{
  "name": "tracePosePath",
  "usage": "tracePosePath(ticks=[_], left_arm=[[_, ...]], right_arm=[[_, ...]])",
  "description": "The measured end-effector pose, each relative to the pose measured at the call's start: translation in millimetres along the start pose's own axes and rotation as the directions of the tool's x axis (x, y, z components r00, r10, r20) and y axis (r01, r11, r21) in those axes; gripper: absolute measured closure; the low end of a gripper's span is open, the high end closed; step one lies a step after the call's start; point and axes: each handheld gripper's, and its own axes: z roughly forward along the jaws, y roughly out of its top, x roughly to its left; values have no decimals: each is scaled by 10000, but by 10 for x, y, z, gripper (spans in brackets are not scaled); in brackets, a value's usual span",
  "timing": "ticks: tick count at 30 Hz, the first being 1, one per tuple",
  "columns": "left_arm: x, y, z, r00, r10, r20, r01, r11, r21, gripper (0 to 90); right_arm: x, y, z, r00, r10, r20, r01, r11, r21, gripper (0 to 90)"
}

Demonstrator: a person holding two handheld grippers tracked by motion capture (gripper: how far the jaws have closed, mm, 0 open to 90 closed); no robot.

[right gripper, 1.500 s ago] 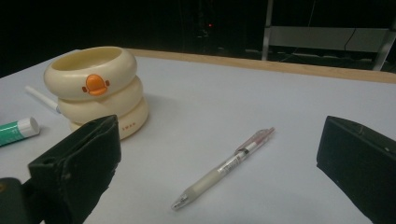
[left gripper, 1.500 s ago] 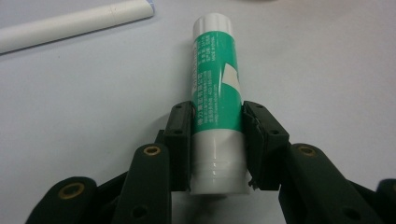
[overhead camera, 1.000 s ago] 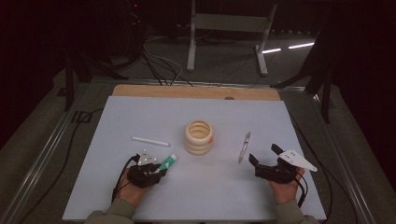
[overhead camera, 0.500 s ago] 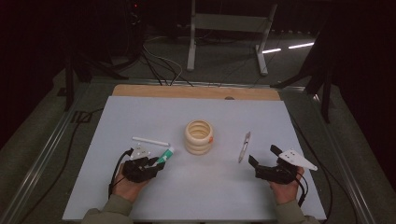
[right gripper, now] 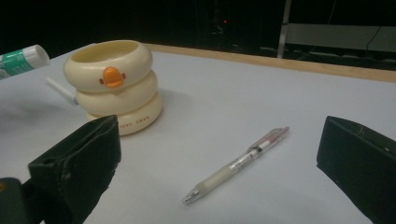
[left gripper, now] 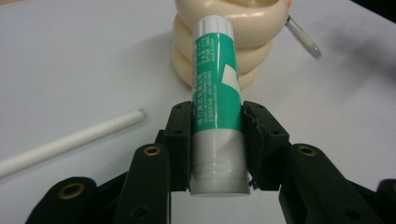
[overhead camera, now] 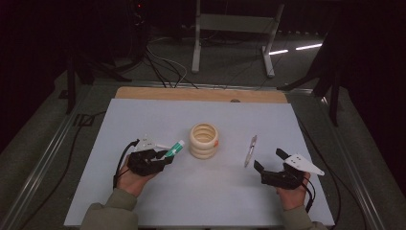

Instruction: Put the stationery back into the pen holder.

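My left gripper (overhead camera: 160, 156) (left gripper: 217, 140) is shut on a green-and-white glue stick (overhead camera: 174, 148) (left gripper: 216, 98), lifted off the white table and pointing at the cream ringed pen holder (overhead camera: 204, 140) (left gripper: 224, 46). The holder has an orange duck bill in the right gripper view (right gripper: 113, 84), where the glue stick's tip (right gripper: 21, 59) also shows at far left. My right gripper (overhead camera: 270, 165) stands open near the table's front right, its jaws wide apart, with nothing between them. A clear pen (overhead camera: 250, 150) (right gripper: 238, 163) lies on the table just ahead of it.
A white stick (left gripper: 70, 140) (right gripper: 60, 89) lies on the table left of the holder. A wooden strip (overhead camera: 201, 94) runs along the table's far edge. Beyond it stand a metal frame (overhead camera: 232, 28) and cables on the dark floor.
My left gripper has risen with the glue stick and moved right, toward the holder, now covering the white stick in the high view. The right gripper has stayed put.
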Motion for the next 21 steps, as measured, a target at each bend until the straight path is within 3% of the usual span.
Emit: tracePosePath(ticks=[8, 21], left_arm=[[-26, 167, 0, 9992, 358, 203, -357, 9993, -52, 657], [1, 319, -13, 9979, 460, 447, -450, 9987, -247, 657]], right_arm=[[-34, -5, -9, 9998, 181, 82, -180, 9998, -21, 2], [-49, -15, 0, 9995, 293, 130, -293, 9996, 18, 2]])
